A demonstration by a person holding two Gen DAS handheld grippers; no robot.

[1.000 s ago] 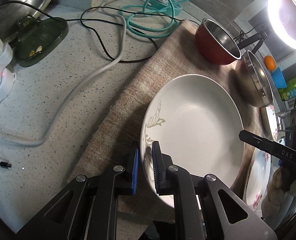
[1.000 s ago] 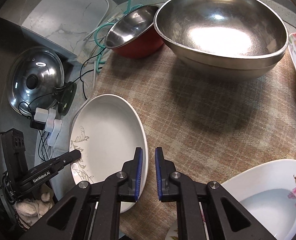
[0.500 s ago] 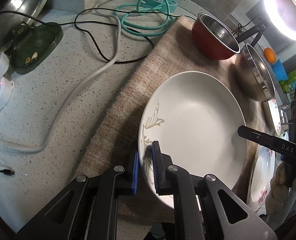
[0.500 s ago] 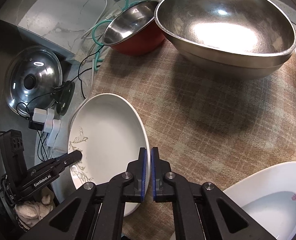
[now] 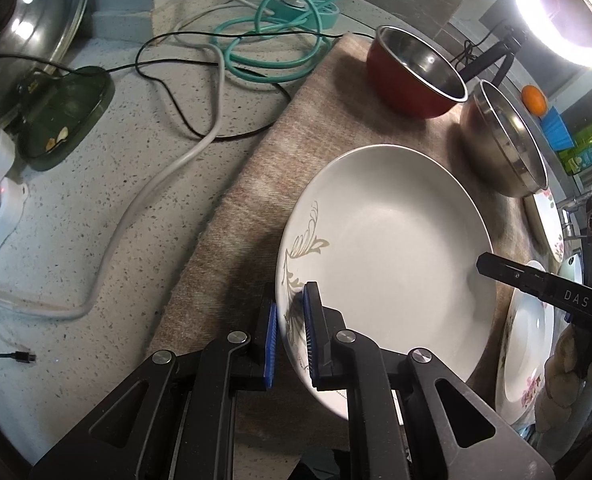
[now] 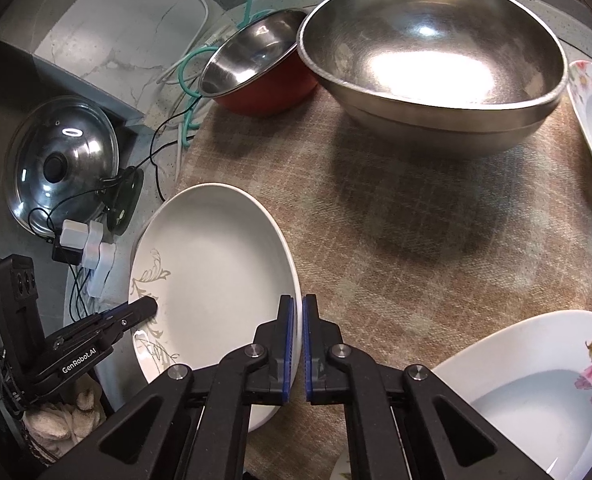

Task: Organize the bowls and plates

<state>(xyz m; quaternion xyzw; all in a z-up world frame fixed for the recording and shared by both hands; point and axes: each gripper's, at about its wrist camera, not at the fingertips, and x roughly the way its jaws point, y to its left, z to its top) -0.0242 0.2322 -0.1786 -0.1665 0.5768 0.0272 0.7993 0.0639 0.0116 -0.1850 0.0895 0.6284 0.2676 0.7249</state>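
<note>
A glass pot lid (image 6: pixel 61 160) leans at the left, teal cable (image 5: pixel 273 40) coils at the top, ring light (image 5: pixel 564 4) glares upper right.

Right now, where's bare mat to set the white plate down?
Open checked mat lies between the white leaf-patterned plate, the big steel bowl and the pink-flowered plate. Crowded: speckled counter with cables.

My left gripper (image 5: pixel 289 342): pads clamped, something thin between | my right gripper (image 6: pixel 298 354): pads nearly touching, low, level.
</note>
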